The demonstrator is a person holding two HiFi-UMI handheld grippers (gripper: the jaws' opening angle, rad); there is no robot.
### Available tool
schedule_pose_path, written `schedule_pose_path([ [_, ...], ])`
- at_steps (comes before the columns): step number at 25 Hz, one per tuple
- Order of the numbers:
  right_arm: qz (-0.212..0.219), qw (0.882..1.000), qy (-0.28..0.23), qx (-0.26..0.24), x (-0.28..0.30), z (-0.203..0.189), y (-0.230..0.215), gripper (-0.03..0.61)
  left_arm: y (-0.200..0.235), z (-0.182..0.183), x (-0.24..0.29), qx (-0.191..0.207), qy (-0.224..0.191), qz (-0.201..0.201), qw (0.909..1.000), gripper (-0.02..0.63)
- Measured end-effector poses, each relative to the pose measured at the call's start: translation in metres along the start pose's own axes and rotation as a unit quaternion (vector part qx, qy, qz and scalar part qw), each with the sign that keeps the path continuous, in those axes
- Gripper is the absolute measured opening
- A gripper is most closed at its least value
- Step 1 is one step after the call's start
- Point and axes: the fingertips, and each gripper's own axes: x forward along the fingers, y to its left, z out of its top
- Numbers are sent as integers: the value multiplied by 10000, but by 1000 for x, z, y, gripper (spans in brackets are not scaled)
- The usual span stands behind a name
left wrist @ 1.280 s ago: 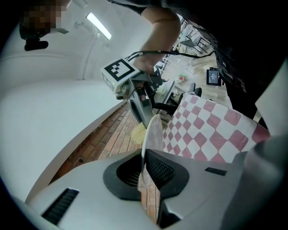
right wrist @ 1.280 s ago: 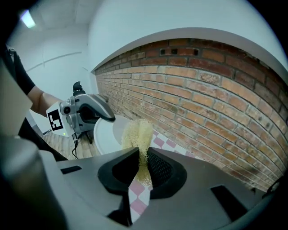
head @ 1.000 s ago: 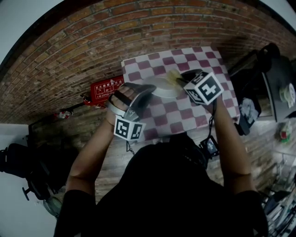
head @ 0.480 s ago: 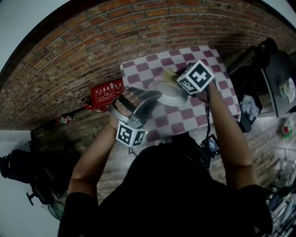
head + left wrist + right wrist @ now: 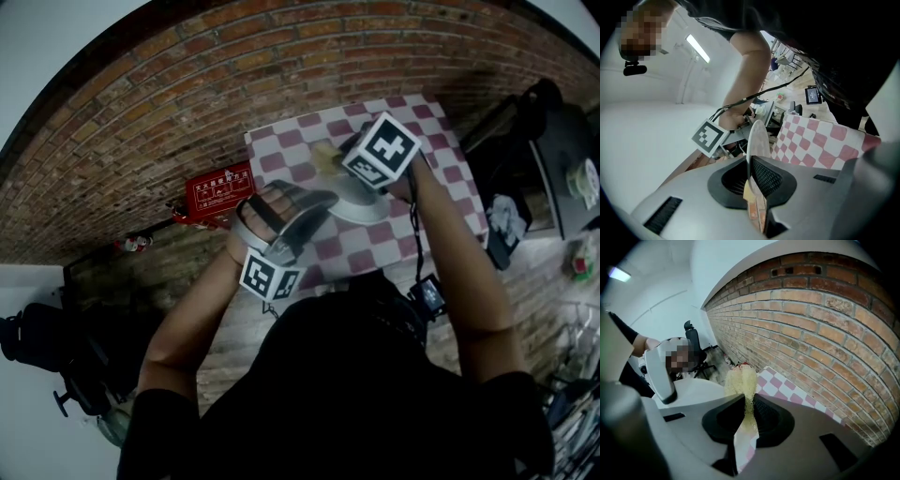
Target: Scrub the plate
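I work both handheld grippers over a worktop [image 5: 441,141] covered in a pink-and-white checked cloth [image 5: 361,258] that stands against a brick wall [image 5: 187,103]. The left gripper [image 5: 317,200] has its jaws pressed onto the near rim of the white plate [image 5: 367,204], pinching it. In the left gripper view the plate [image 5: 757,138] stands on edge between the black pads of that gripper [image 5: 751,174]. The plate sits over the middle of the cloth; I cannot tell whether its underside touches it.

The right gripper [image 5: 336,155] comes in from the far side, angled steeply down, its marker cube uppermost. Its jaws are closed on a pale yellow fibrous scrubber [image 5: 324,155]. In the right gripper view the tuft of the scrubber [image 5: 740,380] sticks out past the jaws of the gripper [image 5: 749,417], just beside the plate's white surface [image 5: 696,390]. A red sign [image 5: 217,190] leans at the foot of the wall, left of the worktop.
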Motion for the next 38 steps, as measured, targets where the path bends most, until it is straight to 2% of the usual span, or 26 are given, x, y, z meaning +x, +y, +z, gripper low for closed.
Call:
schedule_pose_path([
  [6, 533, 9982, 22, -280, -1, 15, 31, 51, -10, 9, 3, 102, -97, -159, 9998, 25],
  [12, 734, 9962, -271, -385, -16, 29, 53, 51, -11, 0, 4, 98, -4, -106, 9999, 25],
  [16, 839, 9950, -452, -300, -32, 28, 62, 51, -10, -10, -3, -35, 208, -80, 9997, 23],
  [20, 877, 9950, -412, -226, -45, 10, 60, 51, -3, -32, -11, -80, 508, 44, 9987, 23],
  [24, 808, 9963, -289, -75, -49, -9, 48, 51, 1, -43, -16, -52, 616, 55, 9981, 25],
  [29, 491, 9988, -28, 54, -44, -28, 26, 51, 6, -38, -16, -10, 617, 96, 9981, 25],
  [34, 118, 9999, 96, 67, -34, -30, 7, 51, 7, -27, -13, -3, 514, 111, 9986, 25],
  [38, 35, 10000, 57, -20, -29, -19, 6, 51, 8, -18, -11, 13, 431, 103, 9990, 25],
])
